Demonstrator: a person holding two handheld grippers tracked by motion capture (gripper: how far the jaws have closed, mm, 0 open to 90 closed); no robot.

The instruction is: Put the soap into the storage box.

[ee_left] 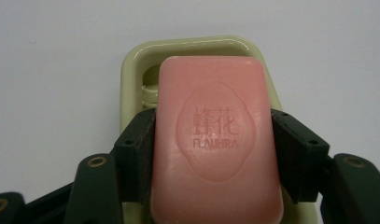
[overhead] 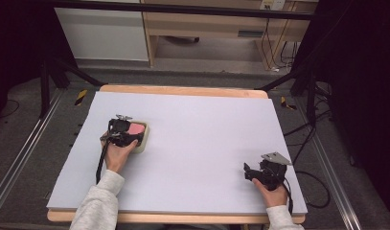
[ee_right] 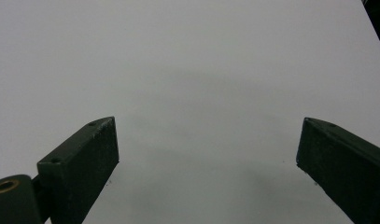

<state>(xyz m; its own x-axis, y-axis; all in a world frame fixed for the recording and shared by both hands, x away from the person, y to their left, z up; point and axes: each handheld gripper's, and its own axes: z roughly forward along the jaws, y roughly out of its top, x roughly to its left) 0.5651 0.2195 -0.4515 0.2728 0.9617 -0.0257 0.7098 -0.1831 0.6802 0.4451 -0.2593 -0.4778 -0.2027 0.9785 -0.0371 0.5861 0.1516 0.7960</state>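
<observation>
A: Starting at the left of the high view, what is the left tool [overhead: 127, 132] doing?

B: It is gripping the pink soap bar [ee_left: 215, 140]. In the left gripper view both black jaws are pressing on the bar's long sides, about midway along it, just beside the stamped oval. The bar is sitting over the pale green soap dish [ee_left: 131, 74], which is lying on the white table [overhead: 207, 139] in the left-centre of the high view. I cannot tell whether the bar is resting in the dish or hanging just above it.

A: How is the soap likely to handle?

B: Stiff and fairly light, I would judge, but smooth and a little waxy, so it may be sliding if the squeeze is weak. The rounded edges are offering little to bite on; the flat long sides, where the jaws are sitting now, look like the best hold. The dish looks light and could be lifting along if the bar is sticking to it.

A: And toward the lower right?

B: The right tool [overhead: 255, 173] is resting near the table's lower right part, well apart from the dish. In the right gripper view its jaws are standing wide apart, with nothing between them.
</observation>
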